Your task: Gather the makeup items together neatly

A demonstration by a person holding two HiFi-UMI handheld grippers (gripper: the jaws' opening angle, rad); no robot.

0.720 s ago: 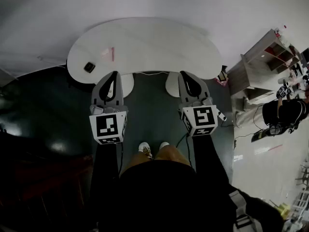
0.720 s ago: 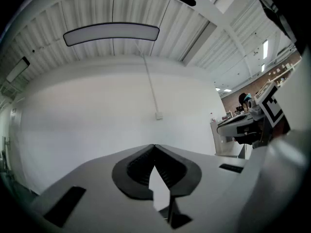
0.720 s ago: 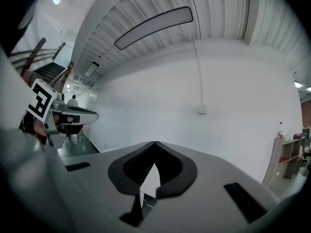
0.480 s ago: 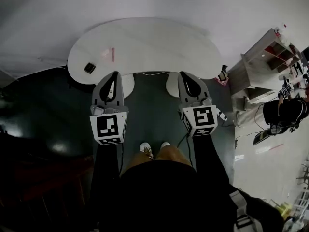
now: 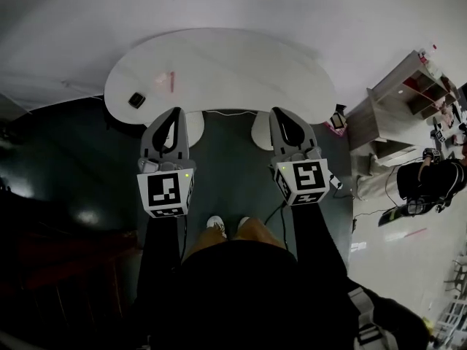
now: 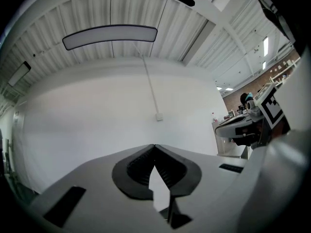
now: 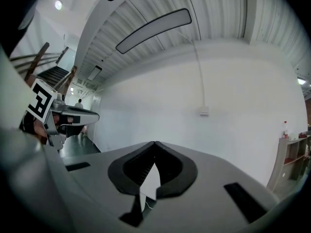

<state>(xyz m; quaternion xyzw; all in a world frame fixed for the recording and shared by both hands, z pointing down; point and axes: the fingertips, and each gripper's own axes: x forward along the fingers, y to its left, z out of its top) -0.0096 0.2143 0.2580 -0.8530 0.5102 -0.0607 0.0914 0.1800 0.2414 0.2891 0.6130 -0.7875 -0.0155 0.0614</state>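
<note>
Almost nothing moved: left tool [image 5: 173,114] and right tool [image 5: 282,114] hover level short of desk [image 5: 241,64], both pressed together, empty. At desk's left end: pink makeup item [image 5: 169,80], small dark item [image 5: 136,100], untouched; gathering not begun.

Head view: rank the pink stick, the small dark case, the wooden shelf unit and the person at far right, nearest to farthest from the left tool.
1. Pink stick and small dark case, both on the white table ahead of the left tool, case further left: too close to call.
2. Wooden shelf unit, right of the table.
3. Person, far right, beyond the shelf unit.
</note>
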